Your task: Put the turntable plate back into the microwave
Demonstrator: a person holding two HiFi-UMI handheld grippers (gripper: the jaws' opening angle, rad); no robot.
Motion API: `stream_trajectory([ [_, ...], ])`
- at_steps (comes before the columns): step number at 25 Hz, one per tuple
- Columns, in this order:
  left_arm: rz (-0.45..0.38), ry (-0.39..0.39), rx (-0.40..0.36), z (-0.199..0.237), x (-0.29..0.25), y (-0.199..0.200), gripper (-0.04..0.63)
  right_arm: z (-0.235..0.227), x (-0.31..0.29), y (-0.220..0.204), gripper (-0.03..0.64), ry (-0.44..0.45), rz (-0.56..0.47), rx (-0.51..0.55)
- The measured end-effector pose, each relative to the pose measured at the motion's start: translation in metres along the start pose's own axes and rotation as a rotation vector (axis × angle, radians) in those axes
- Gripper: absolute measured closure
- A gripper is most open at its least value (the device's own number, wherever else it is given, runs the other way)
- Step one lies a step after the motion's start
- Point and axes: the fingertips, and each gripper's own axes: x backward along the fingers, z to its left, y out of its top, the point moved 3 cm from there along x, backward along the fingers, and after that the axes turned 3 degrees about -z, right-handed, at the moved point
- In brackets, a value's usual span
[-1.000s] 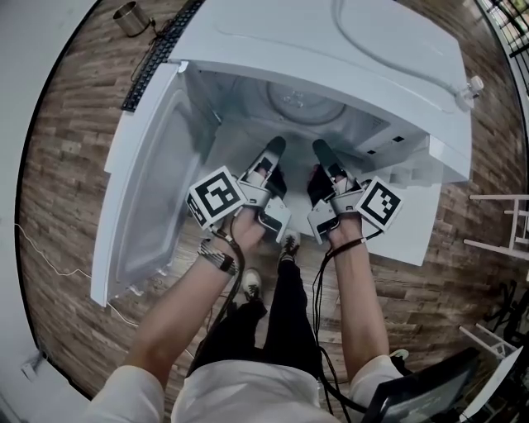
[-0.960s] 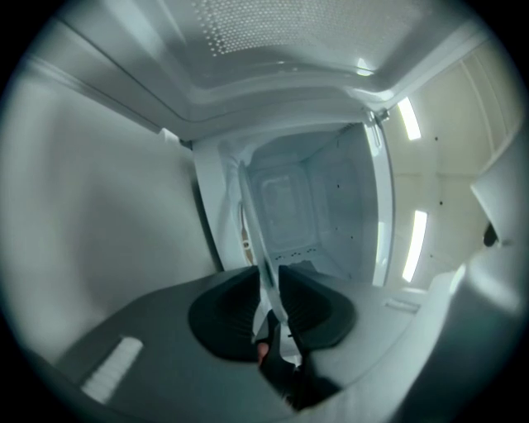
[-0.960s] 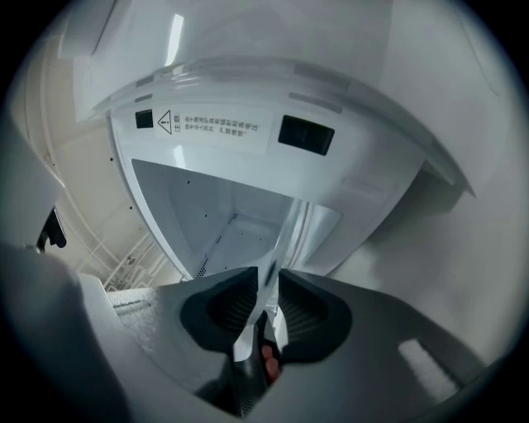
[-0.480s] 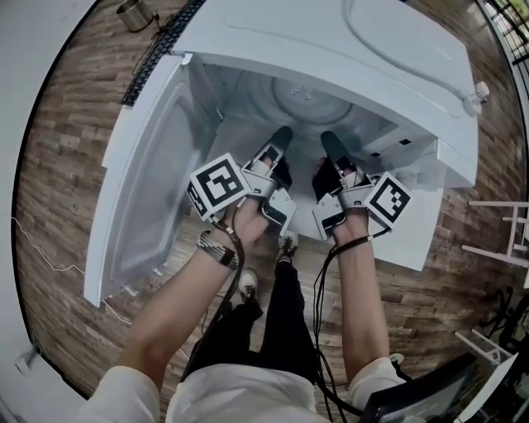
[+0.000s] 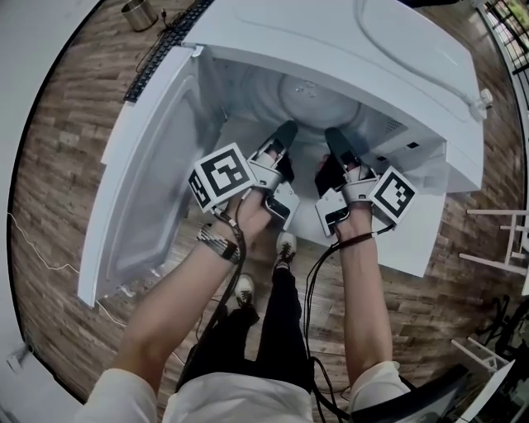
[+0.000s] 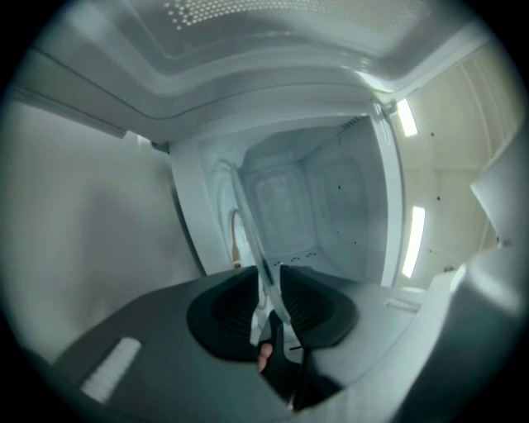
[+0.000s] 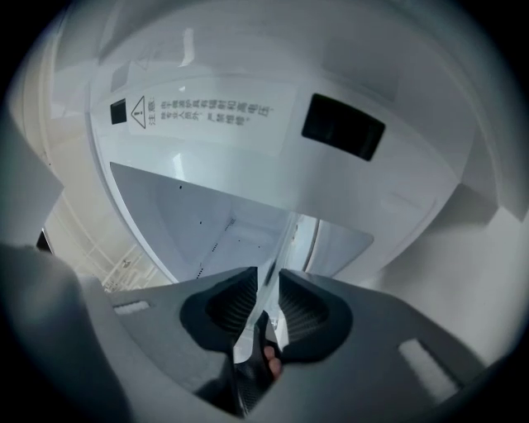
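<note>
The white microwave [image 5: 347, 37] stands open, its door [image 5: 153, 173] swung out to the left. The clear glass turntable plate [image 5: 318, 101] lies level inside the cavity, near the floor. My left gripper [image 5: 283, 132] reaches in and holds the plate's near rim on the left. My right gripper [image 5: 334, 136] holds the near rim on the right. In the left gripper view the glass edge [image 6: 250, 235] runs between the dark pads of the left gripper [image 6: 269, 299]. In the right gripper view the plate's rim [image 7: 281, 240] sits likewise between the pads of the right gripper [image 7: 266, 304].
A black keyboard [image 5: 161, 45] and a metal cup [image 5: 139, 12] lie on the wooden surface at the upper left. A white rack [image 5: 500, 240] stands at the right. The person's legs and shoes [image 5: 285, 244] are below the microwave's front edge. A thin cable [image 5: 37, 256] trails at the left.
Both grippers and the plate have edged a little further into the cavity. The head view has shifted slightly.
</note>
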Motion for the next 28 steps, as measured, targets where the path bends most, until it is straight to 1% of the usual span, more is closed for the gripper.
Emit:
stream_trajectory([
  [3,0.010,0.000,-0.022,-0.002,-0.004,0.002,0.502,-0.001,-0.002,0.002,0.529,0.007,-0.007,-0.016],
  [7,0.014,-0.008,-0.022,-0.004,-0.008,0.004,0.499,0.001,-0.003,0.004,0.529,0.013,-0.023,-0.020],
  [12,0.011,-0.016,-0.029,-0.006,-0.010,0.008,0.500,0.003,-0.005,0.004,0.529,-0.028,-0.050,-0.040],
  [14,0.000,-0.015,-0.012,-0.006,-0.012,0.007,0.502,0.004,-0.006,0.006,0.529,-0.040,-0.064,-0.049],
  [17,-0.026,-0.006,0.033,-0.003,-0.012,0.003,0.510,0.002,-0.005,0.006,0.529,-0.069,-0.069,-0.054],
  [21,-0.057,0.002,0.086,-0.001,-0.015,0.004,0.522,0.001,-0.004,0.004,0.528,-0.093,-0.054,-0.028],
  [24,-0.062,0.022,0.096,0.002,-0.019,0.006,0.529,-0.001,-0.002,-0.001,0.528,-0.109,-0.025,-0.014],
  [28,-0.055,0.040,0.076,0.003,-0.020,0.005,0.531,0.000,0.001,-0.006,0.529,-0.114,-0.008,-0.003],
])
